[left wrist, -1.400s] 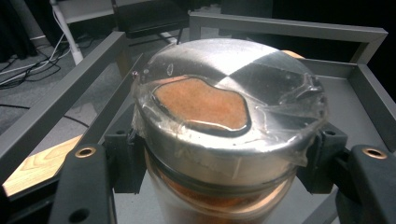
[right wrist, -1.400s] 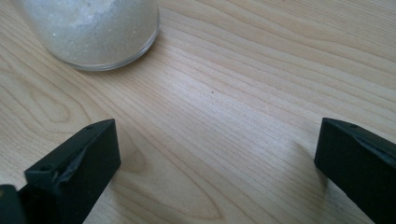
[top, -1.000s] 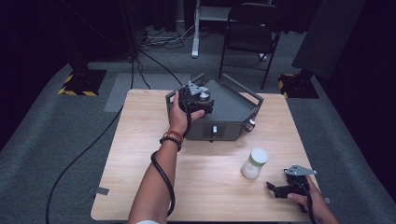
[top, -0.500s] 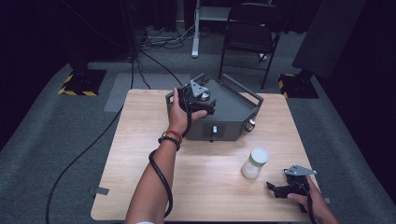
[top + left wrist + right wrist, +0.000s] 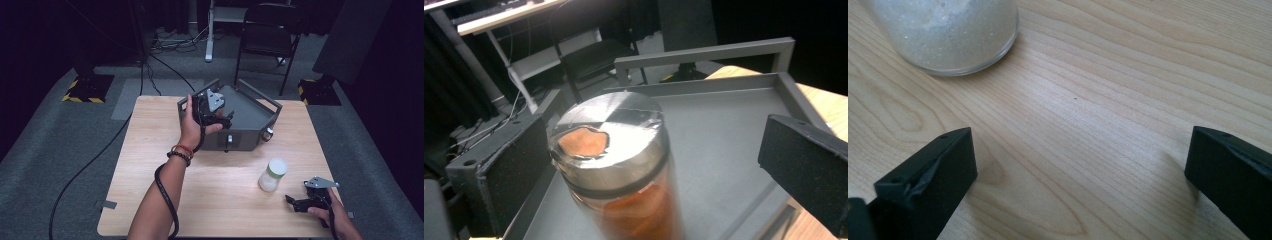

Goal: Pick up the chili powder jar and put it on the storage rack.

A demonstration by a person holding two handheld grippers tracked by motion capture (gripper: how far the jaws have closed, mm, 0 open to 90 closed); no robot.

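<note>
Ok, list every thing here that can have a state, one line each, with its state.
Left gripper: jaws have just opened wide, pads off the jar between them.
Orange jar: upright on the grey tray, foil seal torn open, blurred.
Grey tray: on the table's far side.
White jar: upright on the table, lid on.
Right gripper: open, nothing between the jaws, low over the wood.

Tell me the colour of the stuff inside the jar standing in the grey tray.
Orange-brown, under a silver cap; the jar shows best in the left gripper view.
</note>
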